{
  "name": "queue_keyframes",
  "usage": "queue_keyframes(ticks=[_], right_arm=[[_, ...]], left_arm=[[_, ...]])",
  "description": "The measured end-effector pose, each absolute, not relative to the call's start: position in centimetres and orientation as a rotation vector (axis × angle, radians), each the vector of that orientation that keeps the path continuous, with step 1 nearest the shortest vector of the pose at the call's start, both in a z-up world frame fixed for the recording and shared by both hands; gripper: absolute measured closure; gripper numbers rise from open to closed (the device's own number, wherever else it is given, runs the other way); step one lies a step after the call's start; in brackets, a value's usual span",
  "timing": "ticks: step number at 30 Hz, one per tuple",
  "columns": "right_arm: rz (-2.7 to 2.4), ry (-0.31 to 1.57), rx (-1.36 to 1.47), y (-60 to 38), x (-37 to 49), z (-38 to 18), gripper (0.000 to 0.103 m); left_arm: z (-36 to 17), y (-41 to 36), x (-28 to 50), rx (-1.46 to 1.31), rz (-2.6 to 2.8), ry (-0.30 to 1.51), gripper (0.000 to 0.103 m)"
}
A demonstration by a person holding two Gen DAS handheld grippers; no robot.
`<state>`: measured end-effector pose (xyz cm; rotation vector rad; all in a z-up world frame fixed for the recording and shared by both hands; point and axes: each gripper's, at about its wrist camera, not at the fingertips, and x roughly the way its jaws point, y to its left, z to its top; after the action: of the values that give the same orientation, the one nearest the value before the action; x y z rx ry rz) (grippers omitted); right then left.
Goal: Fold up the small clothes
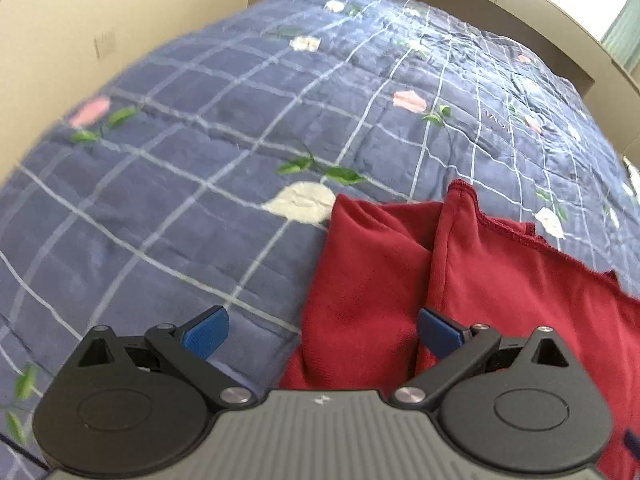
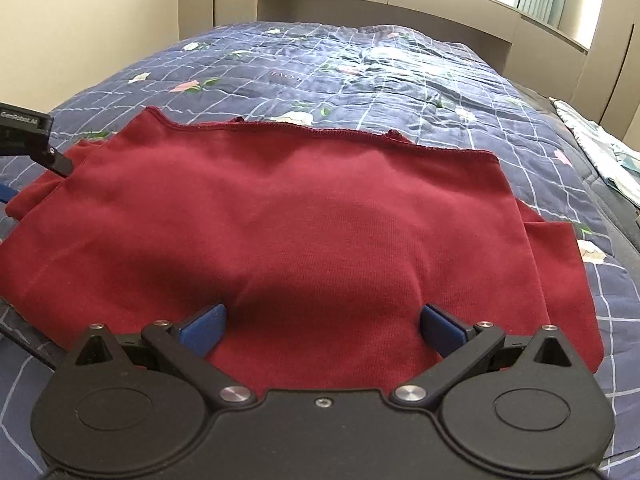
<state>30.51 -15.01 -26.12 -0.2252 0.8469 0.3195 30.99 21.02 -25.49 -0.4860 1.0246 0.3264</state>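
A dark red garment (image 2: 280,216) lies spread on the bed, its stitched hem at the far side. In the left wrist view its left side (image 1: 400,260) is bunched into folds. My left gripper (image 1: 322,334) is open, hovering over the garment's left edge; one blue pad is over the quilt, the other over the red cloth. It also shows in the right wrist view (image 2: 36,140) at the garment's far left. My right gripper (image 2: 322,330) is open and empty, low over the garment's near middle.
The bed is covered by a navy checked quilt (image 1: 180,160) with flower prints. A beige headboard (image 2: 380,4) and wall stand behind it. A pale patterned cloth (image 2: 600,152) lies at the bed's right edge.
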Motion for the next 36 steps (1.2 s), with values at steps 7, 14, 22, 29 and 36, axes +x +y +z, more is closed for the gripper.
queue_keyframes(ticks=[7, 14, 22, 29, 36], right_arm=[[0.32, 0.844, -0.222, -15.0, 30.4, -26.1, 0.0], [0.344, 0.851, -0.219, -15.3, 30.5, -26.1, 0.0], [0.378, 0.854, -0.218, -15.8, 30.8, -26.2, 0.0], [0.406, 0.868, -0.227, -15.9, 31.0, -25.9, 0.0], [0.413, 0.851, -0.244, -17.5, 31.3, -24.7, 0.001]], left_arm=[[-25.5, 21.1, 31.2, -0.628, 0.247, 1.023, 0.03], [-25.2, 22.0, 31.0, -0.757, 0.243, 0.983, 0.015], [-25.9, 20.9, 31.7, -0.667, 0.226, 1.028, 0.039], [-23.3, 19.1, 31.8, -0.603, 0.202, 1.002, 0.094], [-17.9, 15.4, 31.7, -0.582, 0.074, 0.903, 0.096]])
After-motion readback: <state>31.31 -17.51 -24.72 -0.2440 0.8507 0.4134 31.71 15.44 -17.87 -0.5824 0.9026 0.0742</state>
